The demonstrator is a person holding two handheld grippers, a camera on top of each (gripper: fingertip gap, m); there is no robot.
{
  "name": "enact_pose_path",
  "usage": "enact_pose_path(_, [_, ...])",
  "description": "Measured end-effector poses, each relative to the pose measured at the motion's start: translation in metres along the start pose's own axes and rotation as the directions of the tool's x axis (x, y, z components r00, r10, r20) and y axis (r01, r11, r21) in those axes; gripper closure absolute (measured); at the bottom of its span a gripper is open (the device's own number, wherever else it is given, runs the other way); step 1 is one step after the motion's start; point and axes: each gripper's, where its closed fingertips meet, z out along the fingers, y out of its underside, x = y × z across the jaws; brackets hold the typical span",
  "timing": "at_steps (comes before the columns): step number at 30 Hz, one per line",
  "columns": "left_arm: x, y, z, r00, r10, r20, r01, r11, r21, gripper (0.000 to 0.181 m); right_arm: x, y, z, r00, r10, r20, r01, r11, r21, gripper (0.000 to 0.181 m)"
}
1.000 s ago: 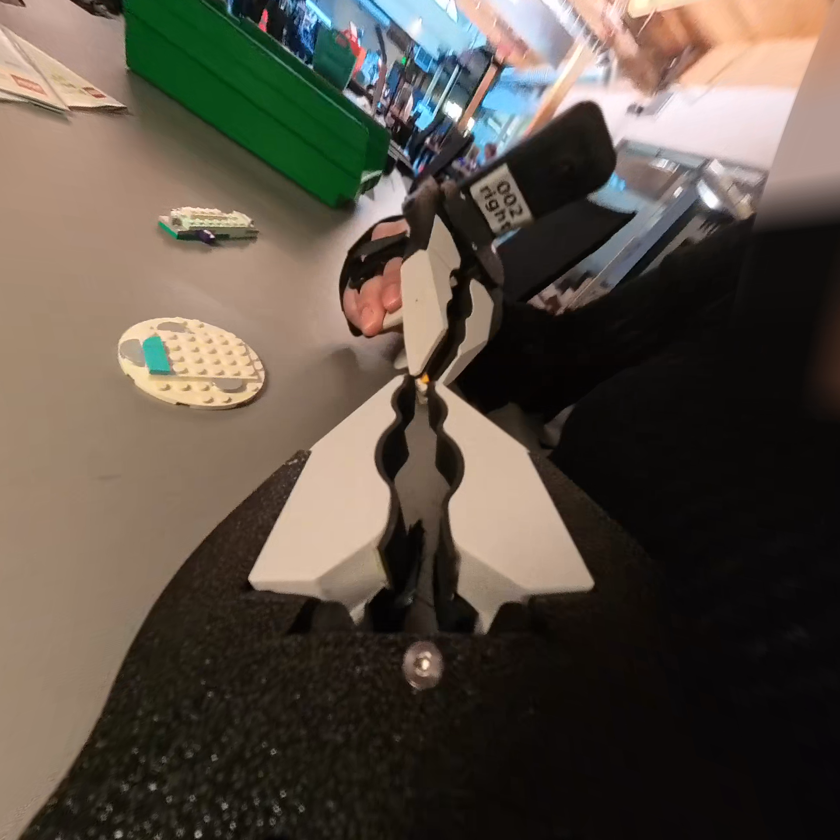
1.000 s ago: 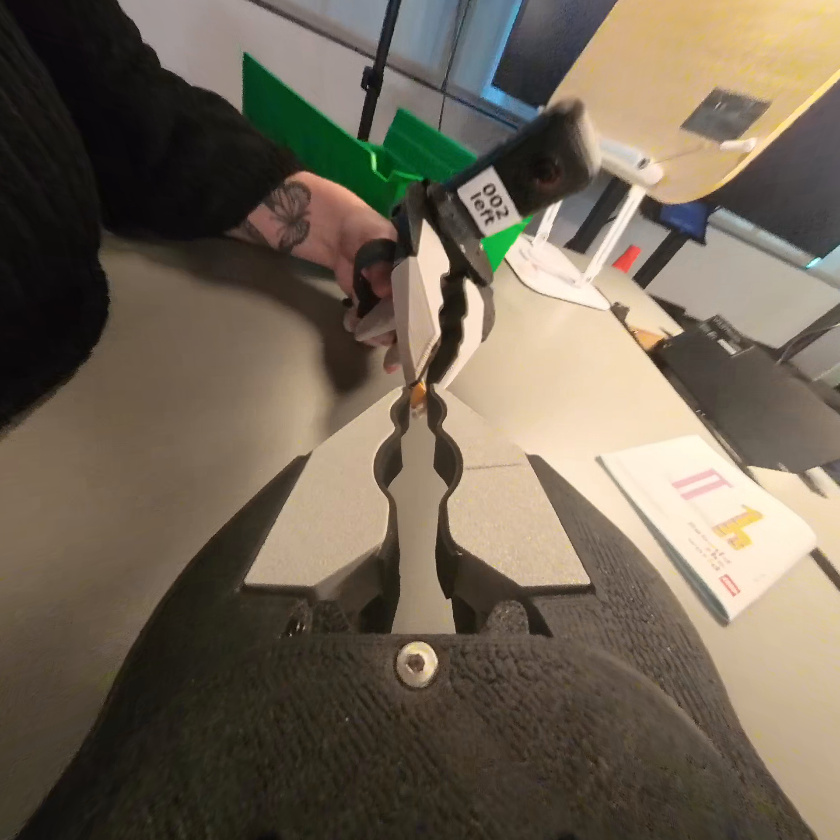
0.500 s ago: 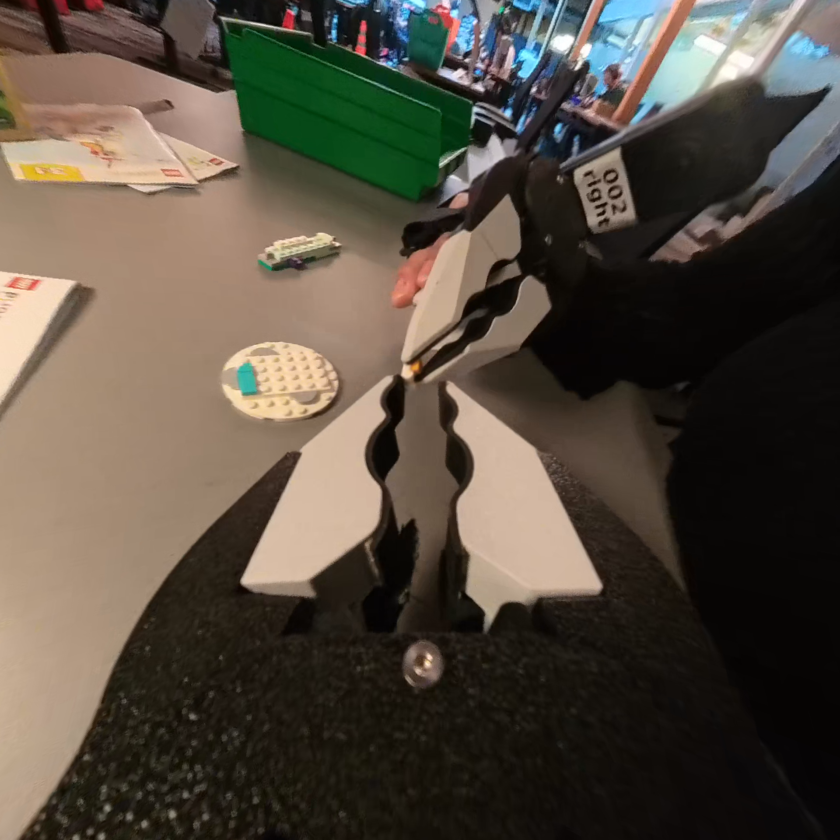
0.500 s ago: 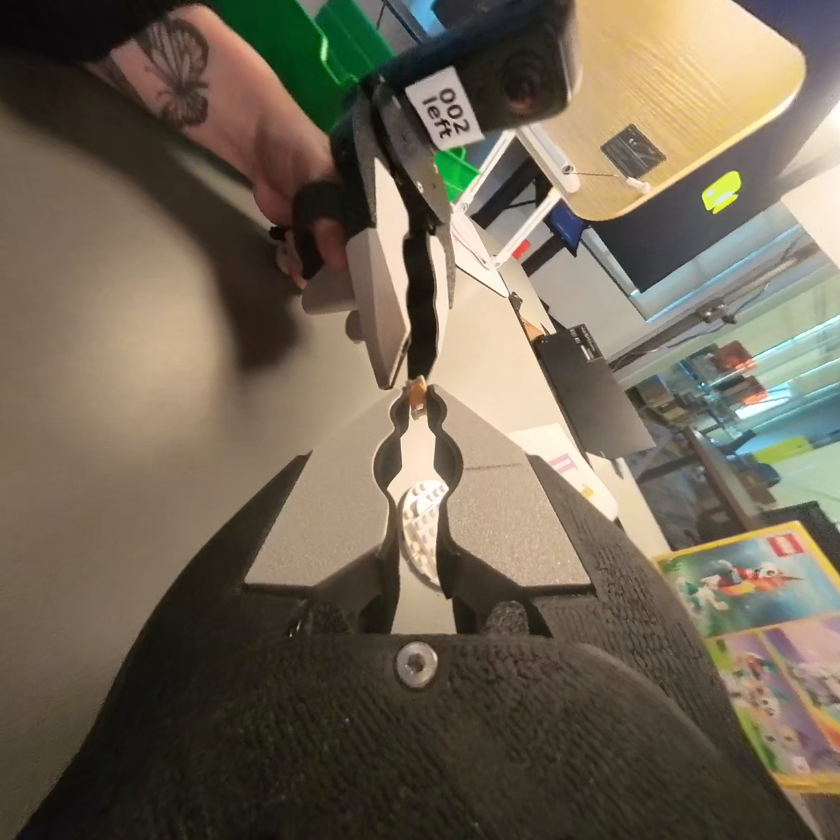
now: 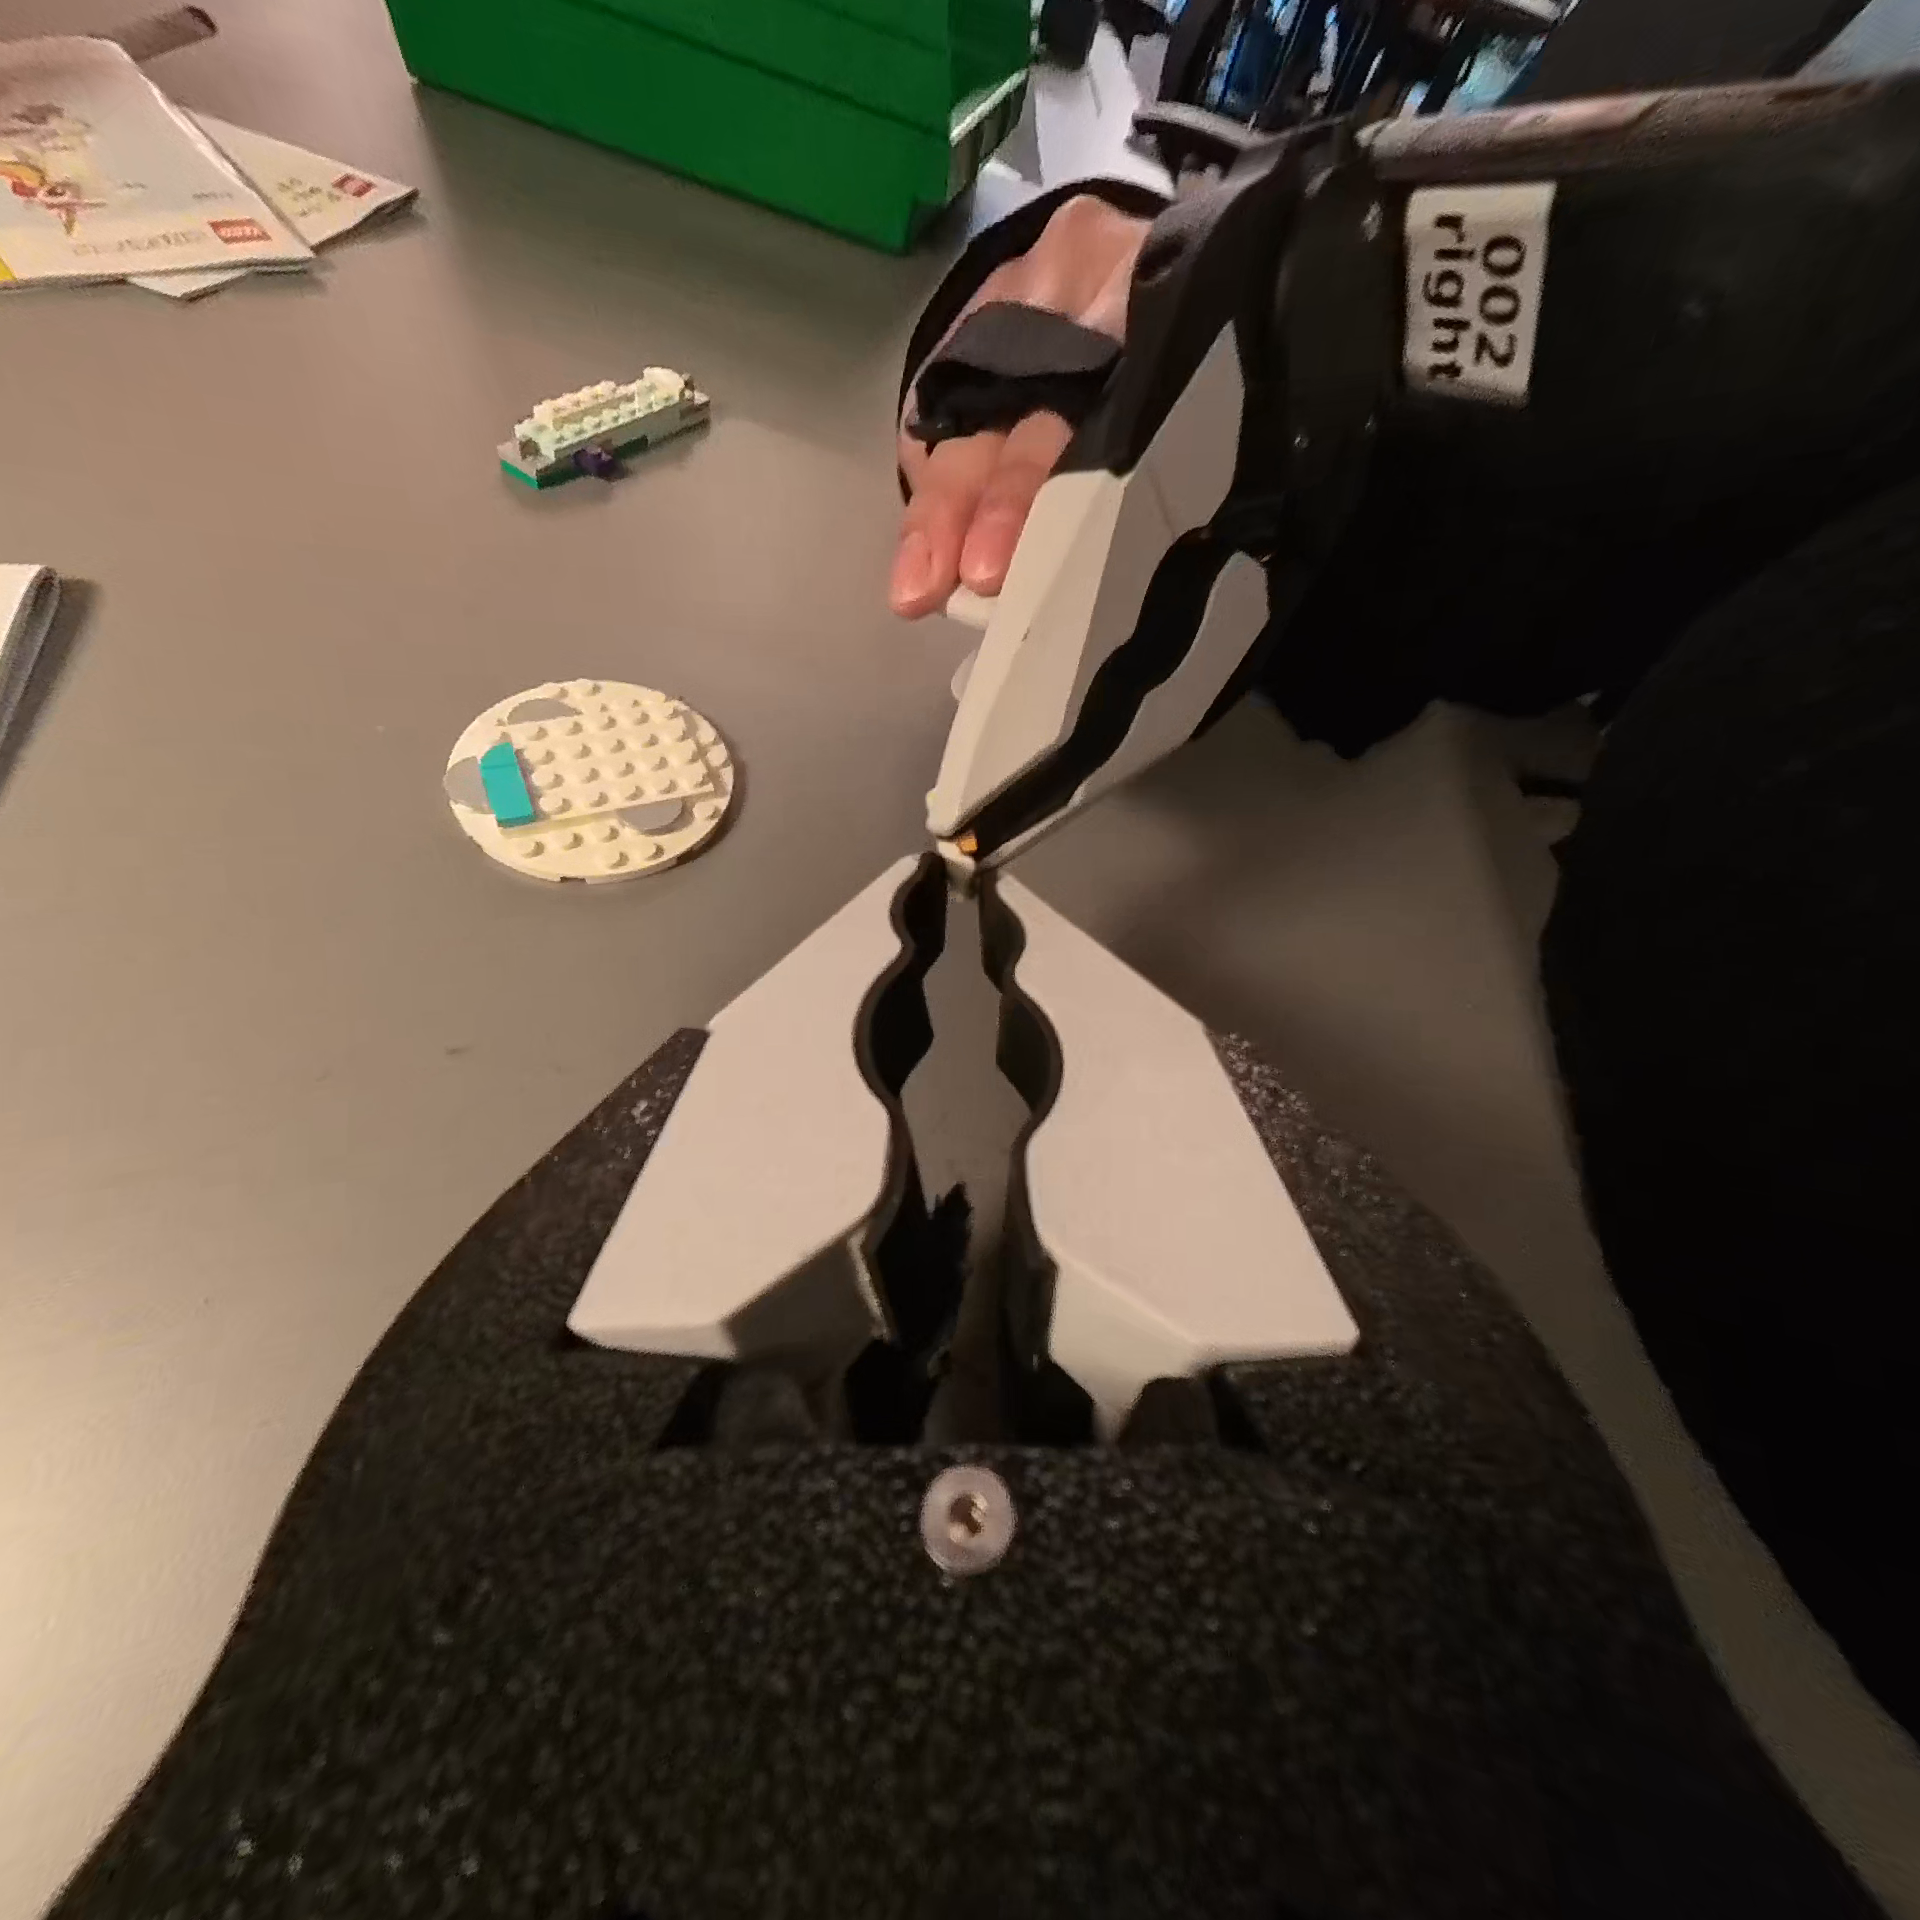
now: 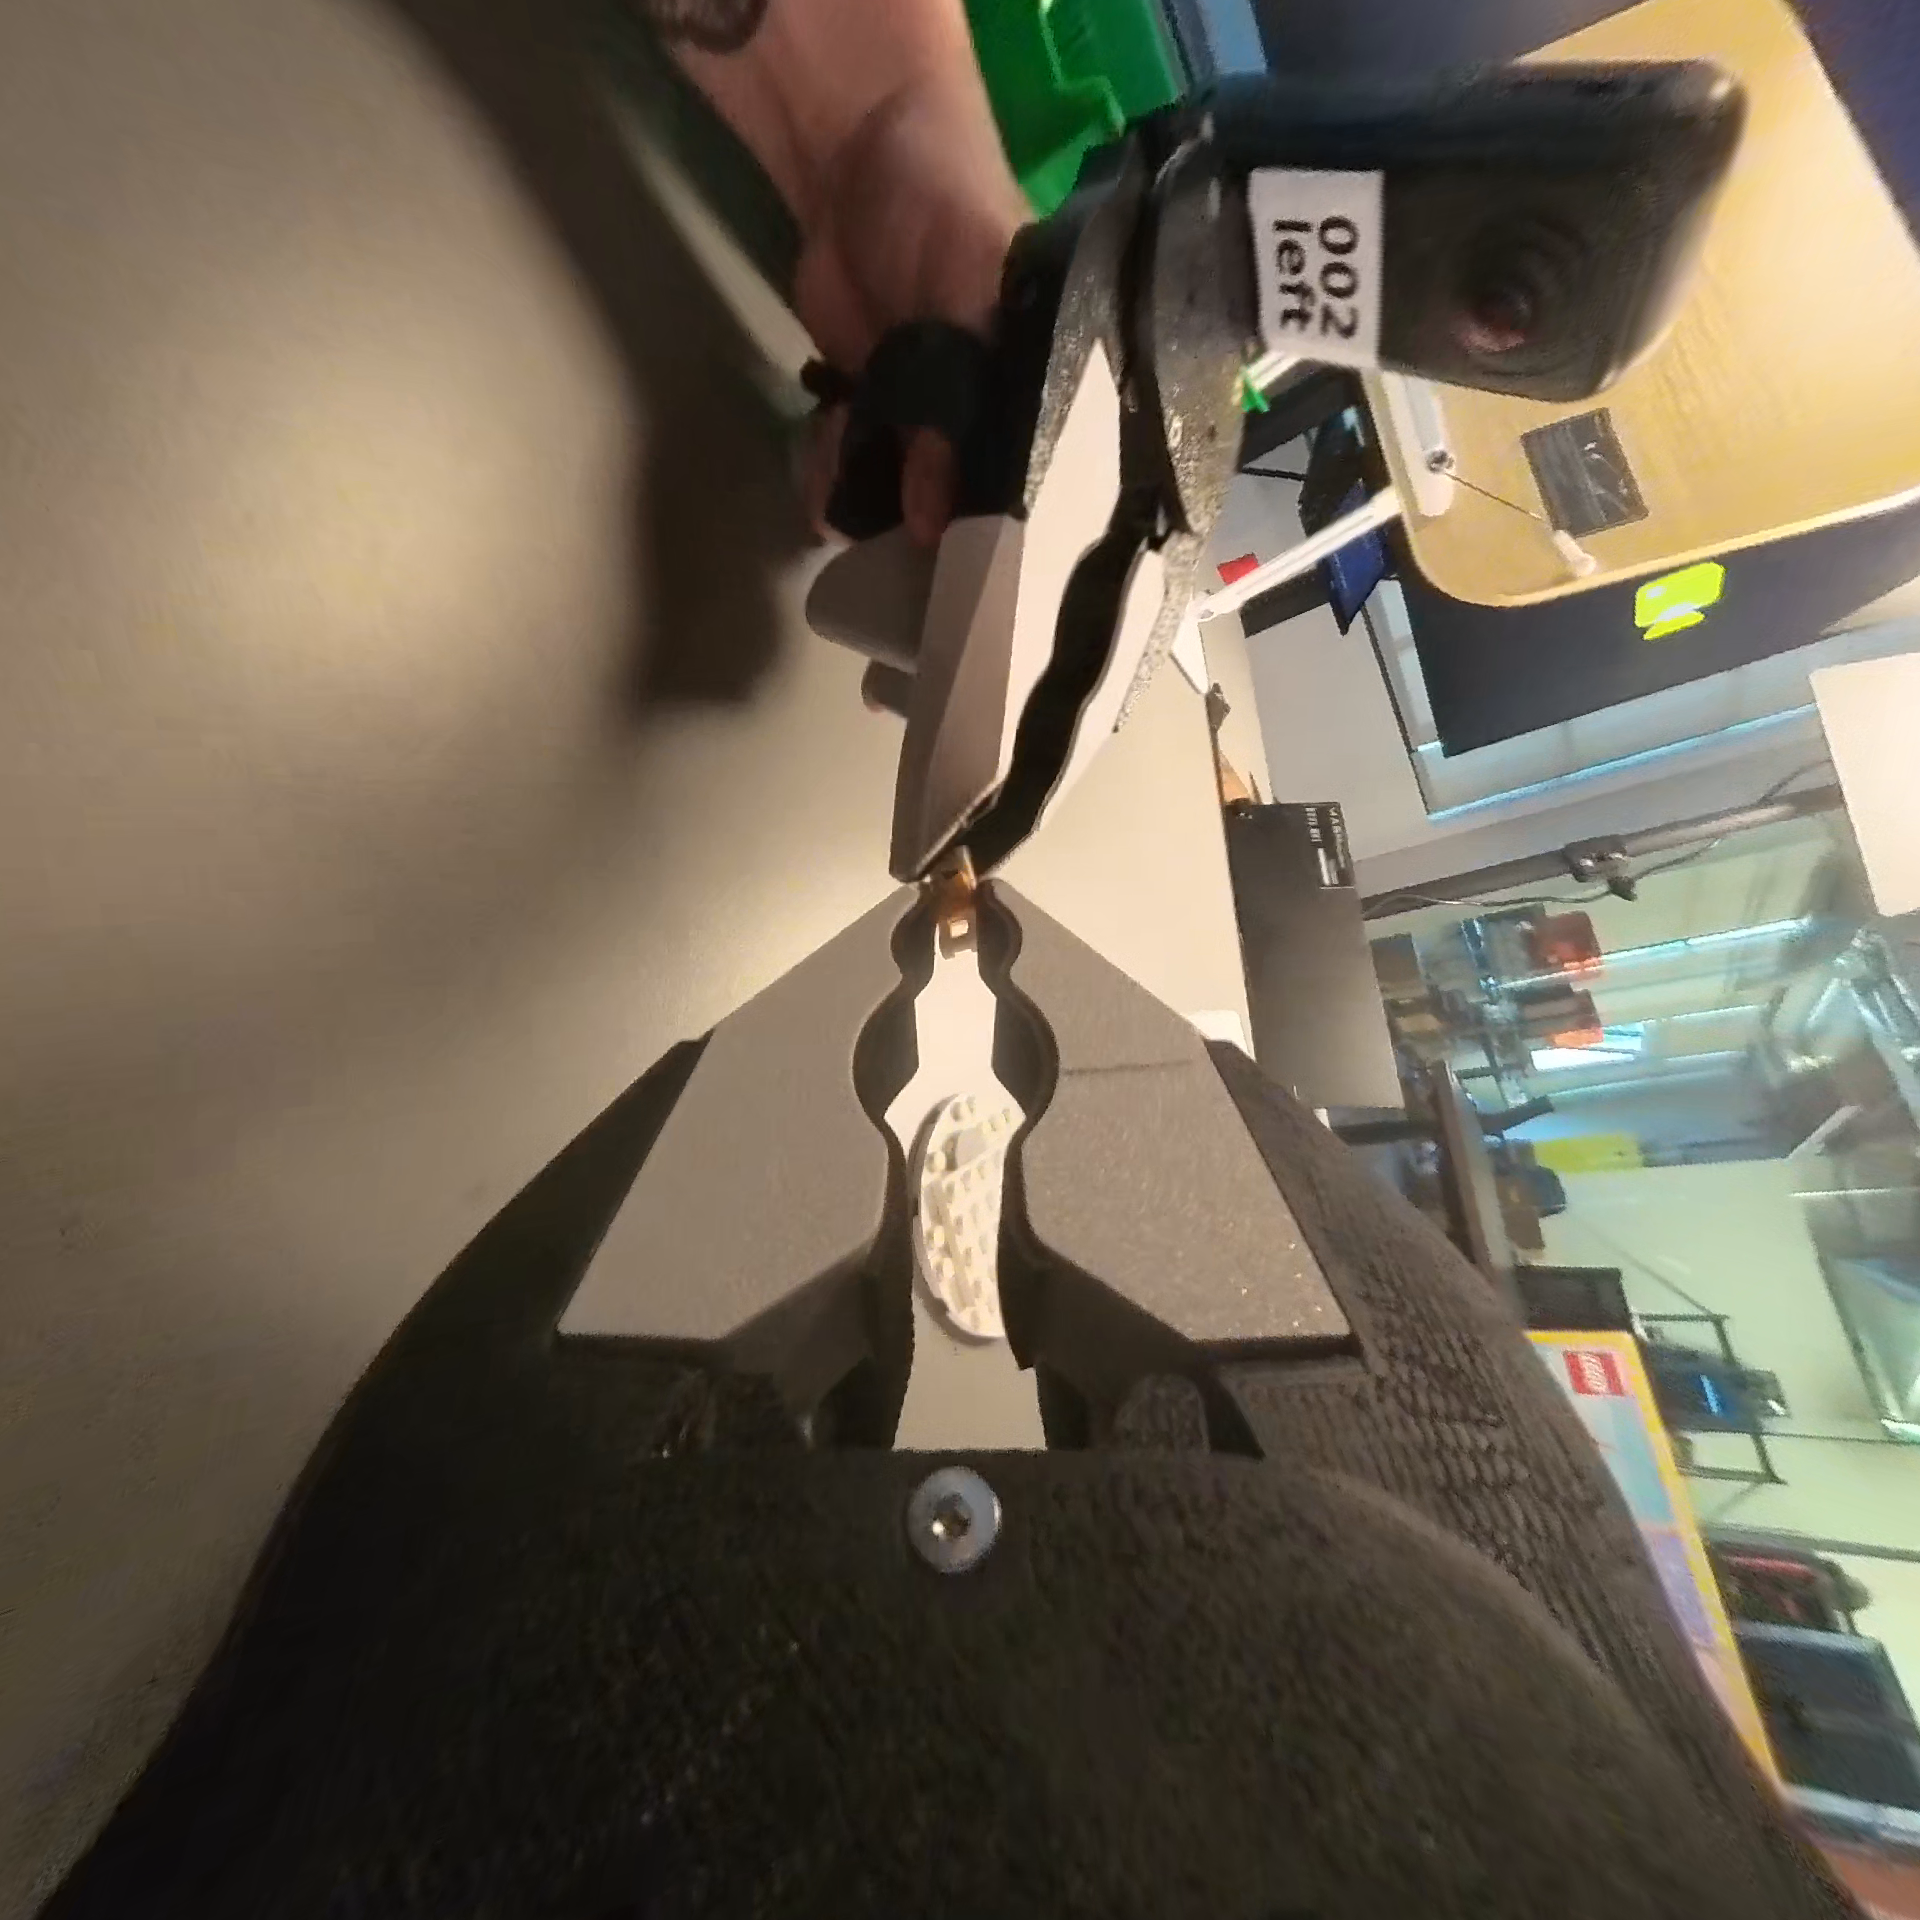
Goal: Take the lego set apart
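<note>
Two tools meet tip to tip above the grey surface (image 5: 260, 987), near the round white studded plate (image 5: 592, 795): left tool (image 5: 961, 878) and right tool (image 6: 956, 920) each clench one tiny orange-and-white lego piece (image 6: 954, 912), likely to pull it apart.

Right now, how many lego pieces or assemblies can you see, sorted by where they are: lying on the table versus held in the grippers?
On the table: 2, the round white plate and the small pale green assembly.
Held between the left gripper and right gripper: 1, a tiny tan piece, both tips pinching it.
Total: 3.
</note>
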Motion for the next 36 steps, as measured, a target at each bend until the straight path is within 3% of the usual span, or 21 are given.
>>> enact_pose_path(3, [-0.01, 0.002, 0.002, 0.997, -0.015, 0.074, 0.017, 0.999, -0.028, 0.177, 0.002, 0.009, 0.004, 0.999, -0.042, -0.028, 0.04, 0.997, -0.059, 0.175])
enact_pose_path(7, [-0.021, 0.005, 0.002, 0.982, -0.141, 0.122, 0.146, 0.989, -0.033, 0.178, 0.008, 0.018, 0.01, 0.984, -0.145, -0.1, 0.129, 0.98, -0.149, 0.166])
enact_pose_path(13, [-0.024, 0.005, 0.001, 0.945, -0.325, 0.048, 0.324, 0.946, 0.026, 0.178, 0.007, 0.02, 0.015, 0.938, -0.332, -0.1, 0.303, 0.925, -0.229, 0.168])
enact_pose_path(15, [-0.021, 0.0, 0.0, 0.928, -0.372, -0.005, 0.372, 0.927, 0.052, 0.178, 0.003, 0.024, 0.017, 0.929, -0.364, -0.07, 0.335, 0.906, -0.259, 0.158])
enact_pose_path(18, [-0.021, 0.004, 0.001, 0.925, -0.379, 0.001, 0.379, 0.925, 0.029, 0.178, 0.001, 0.024, 0.019, 0.924, -0.378, -0.064, 0.349, 0.898, -0.268, 0.159])
enact_pose_path(19, [-0.02, 0.005, 0.002, 0.929, -0.371, 0.001, 0.37, 0.929, 0.023, 0.178, 0.003, 0.022, 0.019, 0.921, -0.381, -0.079, 0.349, 0.899, -0.264, 0.168])
enact_pose_path(23, [-0.023, 0.008, 0.004, 0.955, -0.288, 0.068, 0.288, 0.958, 0.001, 0.178, 0.001, 0.026, 0.02, 0.933, -0.358, -0.039, 0.331, 0.895, -0.3, 0.172])
enact_pose_path(26, [-0.025, 0.009, 0.008, 0.978, -0.101, 0.181, 0.114, 0.992, -0.059, 0.178, 0.0, 0.03, 0.017, 0.967, -0.255, 0.0, 0.241, 0.912, -0.333, 0.174])
enact_pose_path(30, [-0.027, 0.007, 0.013, 0.946, 0.13, 0.296, -0.086, 0.984, -0.156, 0.178, 0.0, 0.033, 0.01, 0.993, -0.113, 0.02, 0.113, 0.939, -0.325, 0.175])
enact_pose_path(36, [-0.023, 0.008, 0.019, 0.932, 0.211, 0.296, -0.156, 0.968, -0.197, 0.178, -0.006, 0.033, 0.004, 0.977, 0.198, 0.074, -0.174, 0.953, -0.247, 0.176])
